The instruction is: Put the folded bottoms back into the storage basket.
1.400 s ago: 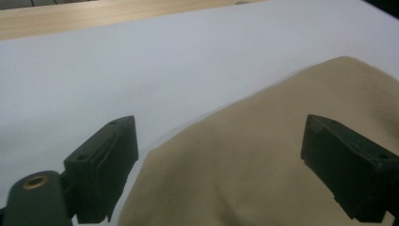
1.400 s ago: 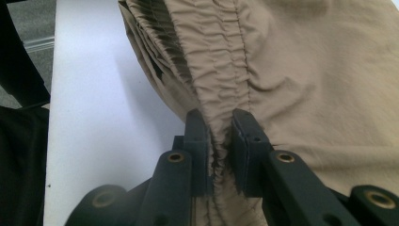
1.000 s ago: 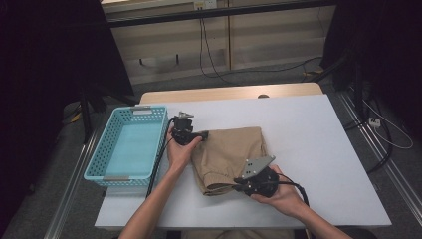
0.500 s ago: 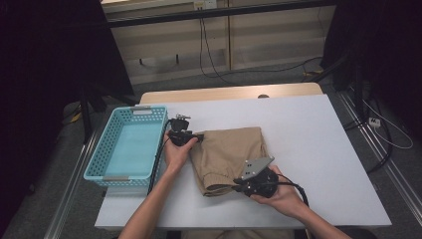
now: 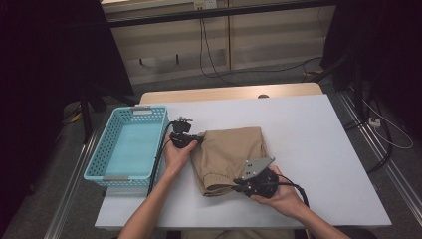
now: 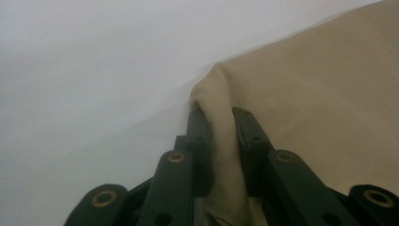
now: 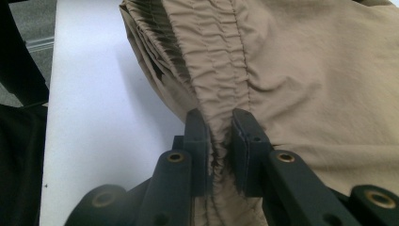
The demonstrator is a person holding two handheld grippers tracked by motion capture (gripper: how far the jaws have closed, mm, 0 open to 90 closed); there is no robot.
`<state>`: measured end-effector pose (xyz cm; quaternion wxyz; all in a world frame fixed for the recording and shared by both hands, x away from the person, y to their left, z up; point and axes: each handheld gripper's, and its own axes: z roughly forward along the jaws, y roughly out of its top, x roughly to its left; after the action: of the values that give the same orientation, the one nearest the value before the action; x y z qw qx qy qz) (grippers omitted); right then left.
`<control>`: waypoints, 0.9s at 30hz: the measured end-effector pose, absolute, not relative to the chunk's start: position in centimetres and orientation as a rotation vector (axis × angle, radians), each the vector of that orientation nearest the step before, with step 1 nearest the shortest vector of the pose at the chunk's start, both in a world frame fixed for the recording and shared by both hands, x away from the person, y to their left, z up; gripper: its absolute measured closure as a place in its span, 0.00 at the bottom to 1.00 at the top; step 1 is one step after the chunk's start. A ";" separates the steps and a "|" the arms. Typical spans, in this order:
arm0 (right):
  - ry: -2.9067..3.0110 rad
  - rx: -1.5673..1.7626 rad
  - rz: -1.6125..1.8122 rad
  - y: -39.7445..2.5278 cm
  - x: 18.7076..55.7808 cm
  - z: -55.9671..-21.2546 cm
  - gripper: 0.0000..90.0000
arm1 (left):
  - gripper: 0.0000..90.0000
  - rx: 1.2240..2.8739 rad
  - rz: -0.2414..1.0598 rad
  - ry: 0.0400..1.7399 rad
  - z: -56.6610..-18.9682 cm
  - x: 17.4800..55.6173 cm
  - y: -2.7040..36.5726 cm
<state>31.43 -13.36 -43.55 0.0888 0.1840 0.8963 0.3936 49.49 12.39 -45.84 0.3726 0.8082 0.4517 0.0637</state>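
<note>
High view: the folded tan fabric shorts [image 5: 230,158] sit mid-frame on the white worktop [image 5: 318,149], just right of a light blue plastic basket [image 5: 128,148]. The left gripper [image 5: 199,139] bites the garment's upper left corner, and the right gripper [image 5: 234,186] is on its lower edge.

Left gripper view: jaws pinched tight on a fold of the cloth corner, centre frame, white worktop filling the upper left.

Right gripper view: jaws clamped on the gathered elastic waistband [image 7: 214,70], which runs up to the top of the frame.
</note>
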 end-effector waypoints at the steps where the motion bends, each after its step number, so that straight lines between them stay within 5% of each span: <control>1: 2.665 0.549 1.174 -13.4 31.4 -43.6 0.87 | 0.88 2.068 0.162 1.158 -45.9 49.5 12.4; 27: 2.581 0.578 1.282 -14.6 31.1 -42.7 0.87 | 0.90 1.940 0.206 1.015 -42.2 48.1 12.1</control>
<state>31.15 -14.56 -42.68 0.1011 0.1956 0.8736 0.4340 48.14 12.11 -42.20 0.4538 0.7861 0.4113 0.0835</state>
